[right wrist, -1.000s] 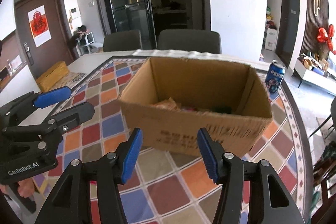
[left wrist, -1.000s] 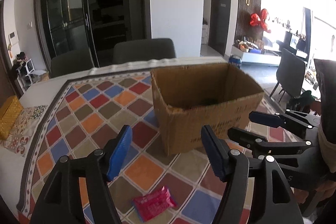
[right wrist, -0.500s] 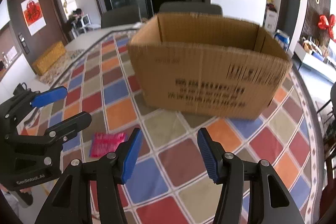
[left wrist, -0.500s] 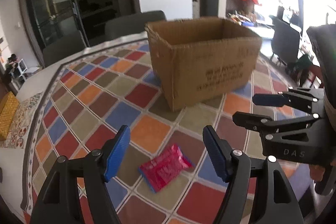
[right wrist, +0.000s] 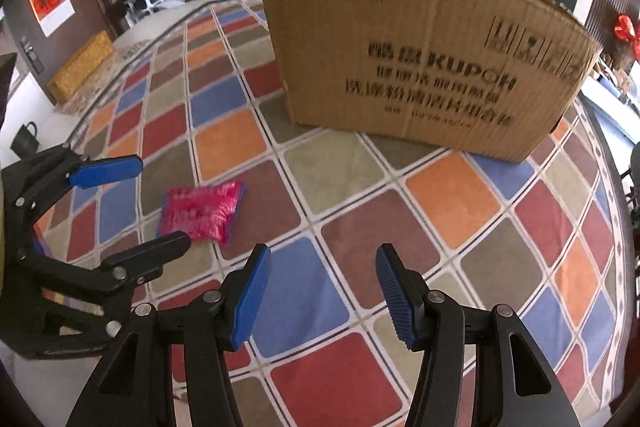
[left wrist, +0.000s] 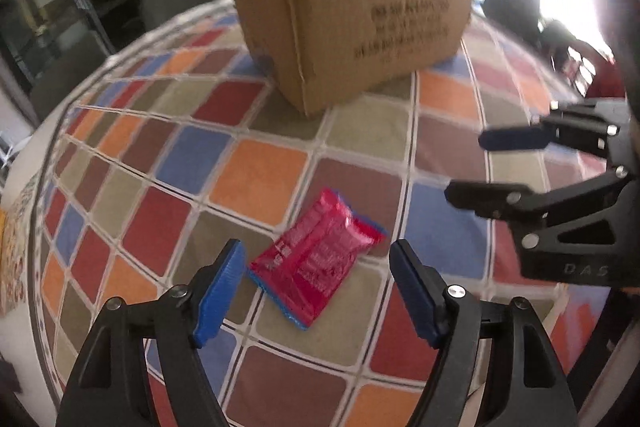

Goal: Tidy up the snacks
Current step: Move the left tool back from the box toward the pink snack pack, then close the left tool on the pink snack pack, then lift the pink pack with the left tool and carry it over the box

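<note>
My left tongs stand open and empty, hanging low over the surface, which is covered by a cloth of coloured diamonds. One red snack packet lies flat on that cloth, directly ahead of these tongs and between the lines of their two blue pads, though I judge the pads are not yet touching it. The packet's long axis runs on a diagonal, from near-left to far-right as my left view shows it, so it sits skewed to the gap; I judge the left tongs need a slight turn, or a close across the shorter width, to take it cleanly. My right tongs are likewise open and hold nothing; from them the packet lies off to the left and further ahead, so the left side is plainly the nearer. One cardboard box stands upright beyond the packet, well apart from it, printed side toward me; its inside cannot be seen from this height. Count: one packet on the cloth, one box, two tongs. I judge the step in hand to be the pickup of this packet for the box.
</note>
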`<state>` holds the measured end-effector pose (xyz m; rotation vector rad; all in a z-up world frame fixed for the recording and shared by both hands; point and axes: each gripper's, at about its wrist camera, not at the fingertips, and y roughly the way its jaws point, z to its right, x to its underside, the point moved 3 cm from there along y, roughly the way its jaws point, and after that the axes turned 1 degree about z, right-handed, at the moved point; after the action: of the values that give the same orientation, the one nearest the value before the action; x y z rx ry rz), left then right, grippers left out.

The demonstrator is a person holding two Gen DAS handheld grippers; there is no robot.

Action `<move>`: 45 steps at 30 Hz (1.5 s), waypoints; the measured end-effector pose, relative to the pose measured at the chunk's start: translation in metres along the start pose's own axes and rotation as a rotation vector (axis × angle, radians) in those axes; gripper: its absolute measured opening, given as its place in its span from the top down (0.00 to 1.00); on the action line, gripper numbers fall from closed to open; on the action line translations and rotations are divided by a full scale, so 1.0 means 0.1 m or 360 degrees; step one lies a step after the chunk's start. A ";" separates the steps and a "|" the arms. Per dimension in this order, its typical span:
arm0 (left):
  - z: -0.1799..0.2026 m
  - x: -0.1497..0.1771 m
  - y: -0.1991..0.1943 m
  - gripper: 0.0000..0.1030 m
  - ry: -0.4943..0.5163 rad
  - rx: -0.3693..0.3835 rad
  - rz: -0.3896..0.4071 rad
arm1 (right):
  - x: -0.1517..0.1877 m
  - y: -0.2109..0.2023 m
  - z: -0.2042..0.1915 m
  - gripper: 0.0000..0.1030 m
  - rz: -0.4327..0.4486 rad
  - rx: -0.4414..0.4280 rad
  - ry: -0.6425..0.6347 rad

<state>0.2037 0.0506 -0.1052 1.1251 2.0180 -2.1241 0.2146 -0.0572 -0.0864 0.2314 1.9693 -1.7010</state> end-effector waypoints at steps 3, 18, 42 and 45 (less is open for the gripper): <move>-0.01 0.01 0.12 0.28 0.0083 -0.0023 -0.0071 | 0.05 0.09 -0.05 0.46 -0.0037 0.0028 -0.0030; -0.08 -0.12 0.45 0.29 0.0115 0.0084 -0.0157 | 0.10 0.32 -0.03 0.46 -0.0127 0.0087 -0.0049; -0.06 -0.16 -0.06 0.61 -0.0390 0.0029 0.0137 | -0.08 0.04 0.14 0.46 0.0045 0.0018 -0.0013; -0.05 -0.21 -0.18 0.61 -0.0418 -0.0005 0.0194 | -0.12 -0.06 0.18 0.46 0.0090 0.0021 -0.0014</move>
<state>0.2137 0.0489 -0.0793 0.8878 1.7909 -2.0820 0.2270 -0.0733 -0.0771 0.2817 1.9275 -1.6767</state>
